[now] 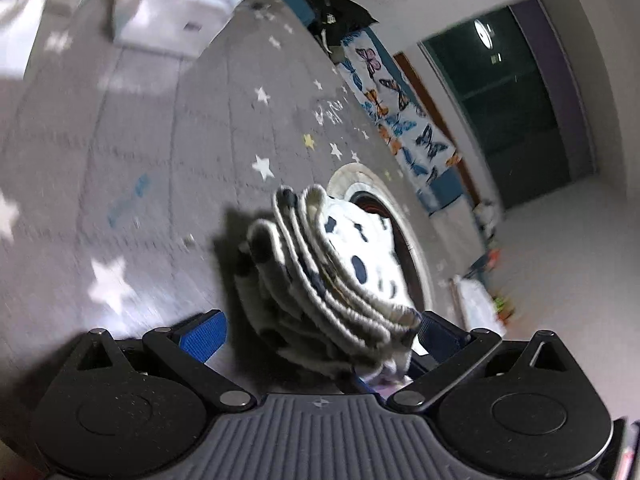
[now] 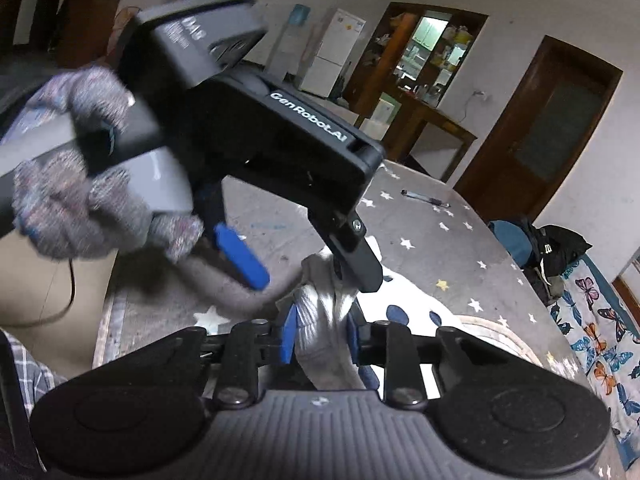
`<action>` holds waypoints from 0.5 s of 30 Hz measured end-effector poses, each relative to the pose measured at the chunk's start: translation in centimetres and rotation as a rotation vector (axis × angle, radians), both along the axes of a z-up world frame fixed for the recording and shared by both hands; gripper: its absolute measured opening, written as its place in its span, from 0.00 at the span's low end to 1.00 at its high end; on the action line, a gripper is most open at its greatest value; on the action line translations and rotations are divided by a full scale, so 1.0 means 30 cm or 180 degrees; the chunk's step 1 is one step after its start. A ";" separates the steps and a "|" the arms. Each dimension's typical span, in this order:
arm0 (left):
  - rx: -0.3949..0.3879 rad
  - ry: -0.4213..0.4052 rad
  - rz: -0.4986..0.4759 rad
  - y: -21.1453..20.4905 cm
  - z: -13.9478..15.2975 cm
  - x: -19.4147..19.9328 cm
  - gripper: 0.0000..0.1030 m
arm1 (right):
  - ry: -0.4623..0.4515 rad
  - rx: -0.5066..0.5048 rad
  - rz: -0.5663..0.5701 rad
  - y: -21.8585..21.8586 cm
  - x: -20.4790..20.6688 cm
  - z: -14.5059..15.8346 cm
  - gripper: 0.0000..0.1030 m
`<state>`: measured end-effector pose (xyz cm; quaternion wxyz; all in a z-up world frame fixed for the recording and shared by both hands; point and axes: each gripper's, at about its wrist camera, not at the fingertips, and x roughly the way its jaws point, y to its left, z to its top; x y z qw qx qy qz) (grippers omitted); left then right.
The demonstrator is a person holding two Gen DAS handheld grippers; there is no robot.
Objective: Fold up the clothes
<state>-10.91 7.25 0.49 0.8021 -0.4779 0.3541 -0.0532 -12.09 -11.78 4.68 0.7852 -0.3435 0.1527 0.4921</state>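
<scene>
The right claw [image 2: 320,334], low in the middle of the right wrist view, is clamped on a bunched fold of the garment [image 2: 324,320], its 2 blue pads pressed in from either side. The left claw [image 1: 320,332], low in the left wrist view, stands wide, its blue pads well apart with the cloth between them but not pinched; the same claw shows in the upper left of the right view, held by a gloved hand [image 2: 80,184]. The garment, white with dark blue spots, is stacked in about 4 layers in the centre of the left view and lies over the grey star-printed cover of the table [image 1: 120,140]. I judge the folding well along: the cloth is already gathered into a compact bundle, and what seems left is to set it flat, square the edges and let go. Whether other clothes wait is not visible. Readable writing: "GenRobot.AI" in white on the black body of the left claw, in the upper middle of the right view. Small print on the grey housing above it is too blurred to read, as is the label on the white box [image 1: 172,16] in the upper left of the left view.
</scene>
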 end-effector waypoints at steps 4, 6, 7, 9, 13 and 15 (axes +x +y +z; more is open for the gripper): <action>-0.0240 0.0034 0.0069 -0.010 -0.014 0.010 1.00 | 0.0007 0.0060 -0.0021 -0.008 0.011 0.009 0.23; -0.0293 0.0036 0.0099 -0.016 -0.019 0.026 1.00 | 0.0023 0.0098 -0.0033 -0.012 0.015 0.011 0.23; -0.0313 0.0036 0.0105 -0.018 -0.021 0.036 1.00 | 0.0030 0.0113 -0.0036 -0.015 0.016 0.012 0.23; -0.0364 0.0047 0.0110 -0.017 -0.025 0.053 1.00 | 0.0039 0.0129 -0.0039 -0.021 0.017 0.012 0.22; -0.0496 0.0050 0.0094 -0.009 -0.040 0.074 0.88 | 0.0080 0.0186 -0.0041 -0.033 0.022 0.015 0.22; -0.0520 0.0089 0.0086 -0.007 -0.056 0.088 0.76 | 0.0111 0.0189 -0.0021 -0.033 0.024 0.011 0.22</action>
